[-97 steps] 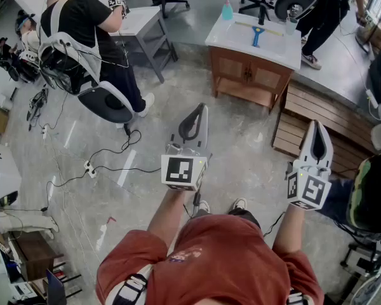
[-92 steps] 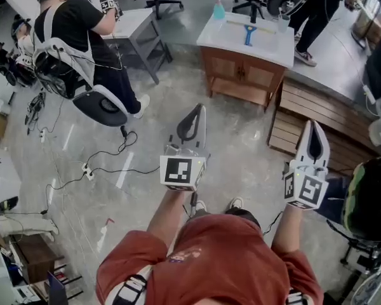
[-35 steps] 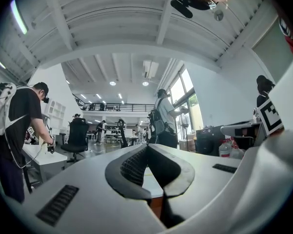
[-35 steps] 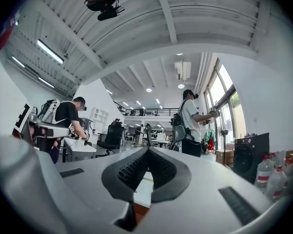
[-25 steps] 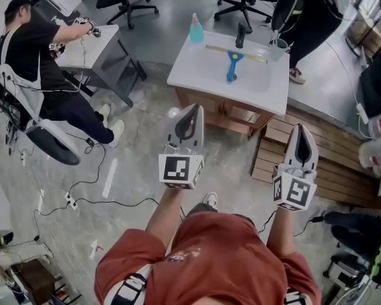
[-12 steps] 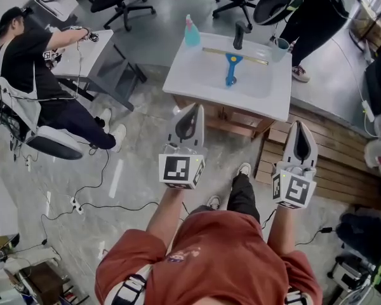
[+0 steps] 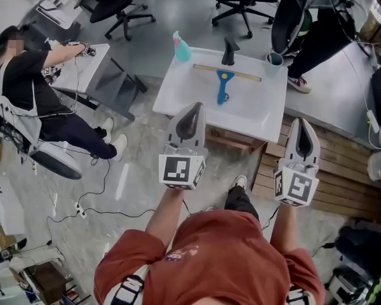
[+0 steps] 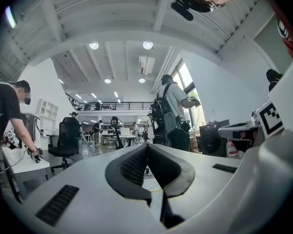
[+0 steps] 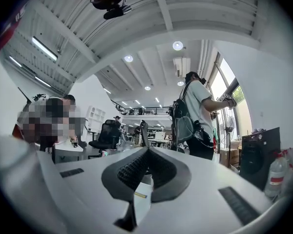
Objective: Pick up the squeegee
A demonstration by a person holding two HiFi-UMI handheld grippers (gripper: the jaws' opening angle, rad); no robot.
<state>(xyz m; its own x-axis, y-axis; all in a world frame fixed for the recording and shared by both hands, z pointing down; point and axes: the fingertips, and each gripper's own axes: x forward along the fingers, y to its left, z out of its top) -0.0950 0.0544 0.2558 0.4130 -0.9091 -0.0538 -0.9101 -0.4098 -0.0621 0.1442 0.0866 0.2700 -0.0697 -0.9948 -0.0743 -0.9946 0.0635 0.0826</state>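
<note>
The person is holding both tools out level, the left gripper (image 7: 190, 112) and the right gripper (image 7: 303, 131) each clenched tight with nothing between the jaws. The squeegee (image 7: 223, 86) is lying on the white washstand top (image 7: 174, 91) ahead, its blue handle pointing toward the person, between a spray bottle (image 7: 180, 47) and a cup (image 7: 274, 59), apart from both grippers.

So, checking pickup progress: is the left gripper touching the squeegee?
Apart. Head view shows bare white countertop between the shut left gripper and the squeegee.
</note>
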